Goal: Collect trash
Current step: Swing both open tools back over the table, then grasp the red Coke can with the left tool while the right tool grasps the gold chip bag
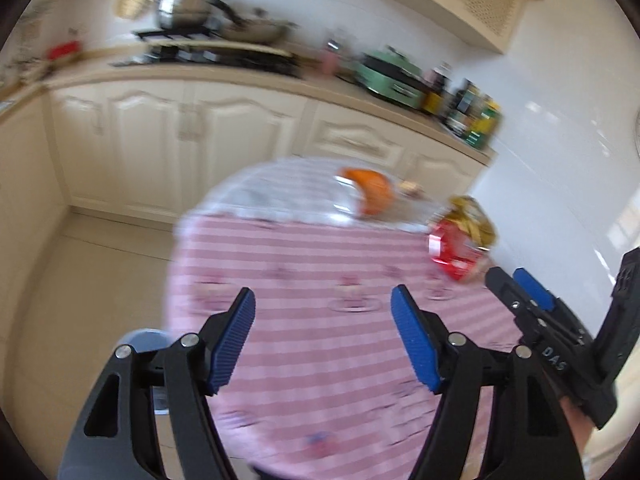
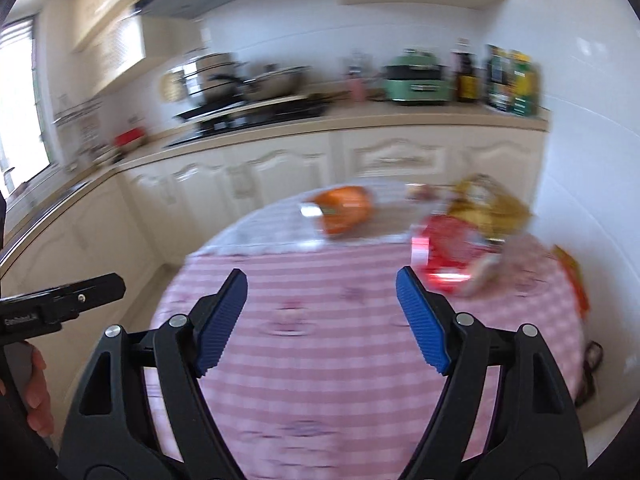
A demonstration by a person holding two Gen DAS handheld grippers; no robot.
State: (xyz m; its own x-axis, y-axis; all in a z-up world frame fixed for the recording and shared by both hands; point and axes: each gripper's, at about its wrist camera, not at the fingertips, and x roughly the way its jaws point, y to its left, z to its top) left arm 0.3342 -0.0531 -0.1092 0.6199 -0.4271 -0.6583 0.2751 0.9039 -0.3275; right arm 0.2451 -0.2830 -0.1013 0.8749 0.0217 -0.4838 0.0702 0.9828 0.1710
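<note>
A round table with a pink striped cloth (image 1: 304,364) (image 2: 320,384) lies below both grippers. On its far side is a crumpled orange wrapper (image 1: 370,196) (image 2: 344,210). To the right of it stands a red and gold snack bag (image 1: 460,236) (image 2: 460,240). A flat orange-yellow wrapper (image 2: 576,280) lies at the table's right edge. My left gripper (image 1: 324,296) hangs open over the cloth with nothing between its blue pads. My right gripper (image 2: 322,276) is open too and holds nothing. Each gripper shows at the edge of the other's view. Everything is motion-blurred.
Cream cabinets and a counter (image 2: 360,120) run behind the table, carrying a stove with pots (image 2: 224,80), a green appliance (image 2: 416,78) and bottles (image 2: 512,80). A white wall (image 1: 560,184) stands close on the right. A grey-blue round object (image 1: 146,340) sits low by the table's left edge.
</note>
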